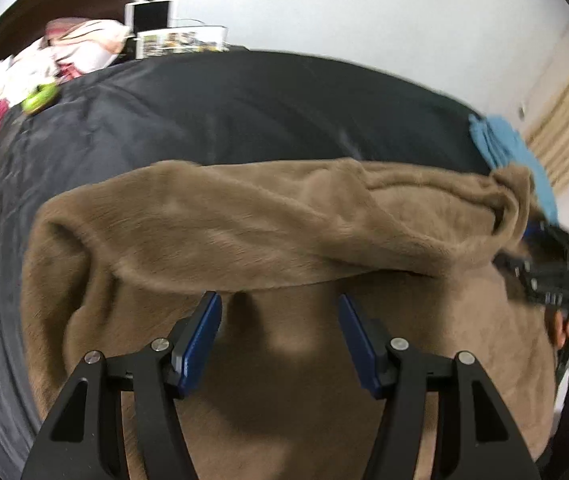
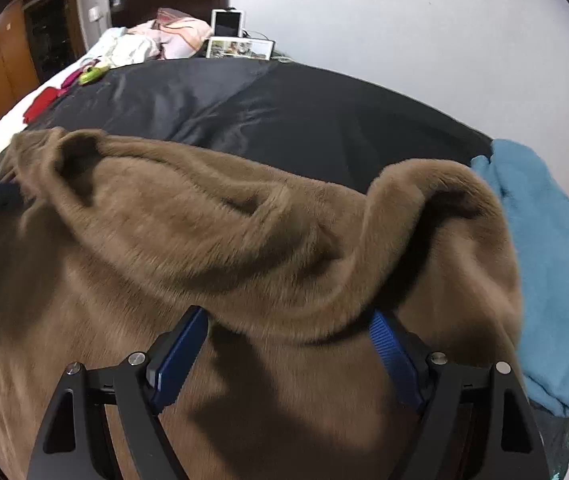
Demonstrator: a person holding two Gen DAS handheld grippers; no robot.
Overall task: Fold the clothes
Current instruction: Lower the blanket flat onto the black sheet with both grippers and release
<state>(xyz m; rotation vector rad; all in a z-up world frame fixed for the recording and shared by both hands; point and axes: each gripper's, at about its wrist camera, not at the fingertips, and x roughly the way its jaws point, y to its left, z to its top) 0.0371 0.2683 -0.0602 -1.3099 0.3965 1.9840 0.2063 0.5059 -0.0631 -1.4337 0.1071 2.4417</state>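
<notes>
Left gripper (image 1: pixel 280 300) fingers wide apart (empty), right gripper (image 2: pixel 290 318) alike, brown garment (image 1: pixel 268 220) beneath

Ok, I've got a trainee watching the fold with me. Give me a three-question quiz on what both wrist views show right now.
1. True or false: the left hand-held gripper is shut on the brown fleece garment.
2. Which item lies at the right edge of the black bed cover, beside the brown garment? A) a red towel B) a blue cloth C) a white pillow
3. Fill in: the folded-over edge of the brown garment lies just ahead of the blue ____ of the right hand-held gripper.

Key
1. False; its jaws stand open, nothing between them.
2. B
3. fingers
</notes>
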